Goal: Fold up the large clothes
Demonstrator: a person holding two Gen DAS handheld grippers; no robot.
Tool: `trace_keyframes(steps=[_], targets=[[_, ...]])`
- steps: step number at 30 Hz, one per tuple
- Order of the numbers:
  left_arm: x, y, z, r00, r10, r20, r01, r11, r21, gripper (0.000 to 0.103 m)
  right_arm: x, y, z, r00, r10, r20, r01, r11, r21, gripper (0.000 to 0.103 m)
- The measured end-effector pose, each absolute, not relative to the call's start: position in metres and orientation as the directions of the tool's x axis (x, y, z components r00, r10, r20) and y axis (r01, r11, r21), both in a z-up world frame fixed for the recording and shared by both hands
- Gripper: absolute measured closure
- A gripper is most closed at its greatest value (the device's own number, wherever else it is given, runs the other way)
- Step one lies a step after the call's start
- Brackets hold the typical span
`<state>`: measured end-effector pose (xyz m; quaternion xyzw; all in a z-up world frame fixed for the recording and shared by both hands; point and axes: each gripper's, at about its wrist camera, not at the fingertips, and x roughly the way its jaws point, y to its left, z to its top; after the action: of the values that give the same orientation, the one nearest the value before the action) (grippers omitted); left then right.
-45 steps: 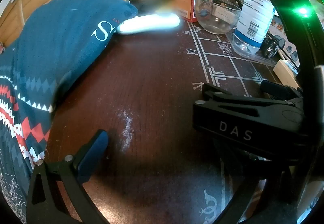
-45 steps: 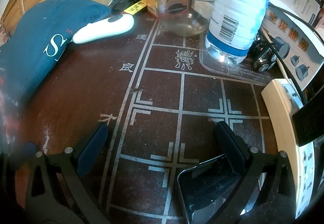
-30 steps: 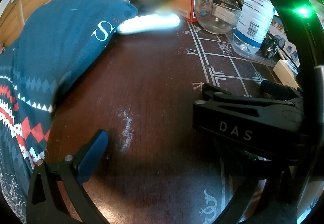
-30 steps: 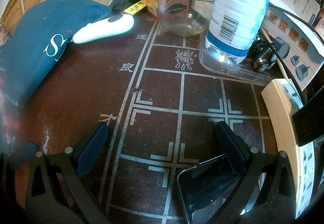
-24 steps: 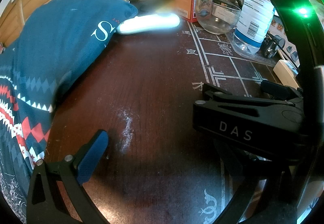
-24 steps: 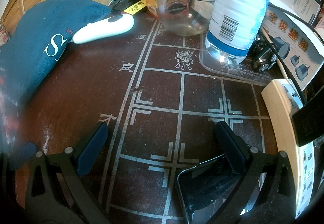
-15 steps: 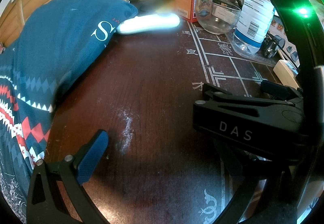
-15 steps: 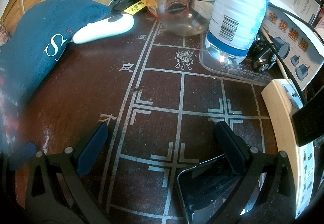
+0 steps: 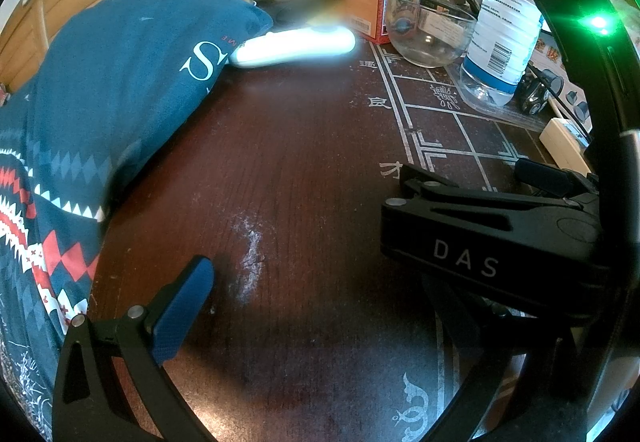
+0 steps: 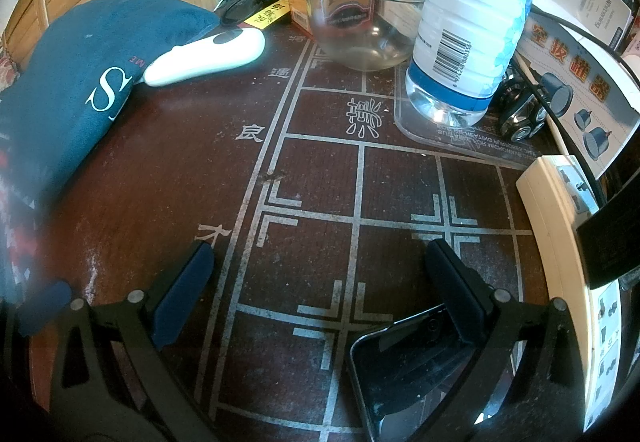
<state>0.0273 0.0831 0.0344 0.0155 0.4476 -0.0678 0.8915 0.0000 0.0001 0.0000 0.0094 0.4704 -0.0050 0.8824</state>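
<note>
Sweater (image 9: 100,102) is draped over the surface's (image 9: 300,182) left edge, beside both grippers' wide-spread, empty fingers (image 10: 182,294).

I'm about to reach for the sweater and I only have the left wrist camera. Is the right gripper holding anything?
Observer: No. The right gripper is open, with only bare table between its fingers.
Operator: Is anything near it that I could knock?
Observer: Yes, a dark phone lies flat on the table at its right finger. I cannot tell whether they touch.
Operator: The white thing by the garment is just glare here. What is it?
Observer: A white handheld device with a dark oval patch on top. Its narrow end is against the blue garment.
</note>
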Motion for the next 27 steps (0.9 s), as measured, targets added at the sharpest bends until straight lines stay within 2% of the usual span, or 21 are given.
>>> trace_keyframes(steps=[27], targets=[[0.0274, 0.085, 0.0358, 0.59, -0.107, -0.8, 0.135, 0.99, -0.033, 0.0, 0.0, 0.0001, 0.0, 0.557, 0.0, -0.83, 0.018, 1.0, 0.012, 0.0]])
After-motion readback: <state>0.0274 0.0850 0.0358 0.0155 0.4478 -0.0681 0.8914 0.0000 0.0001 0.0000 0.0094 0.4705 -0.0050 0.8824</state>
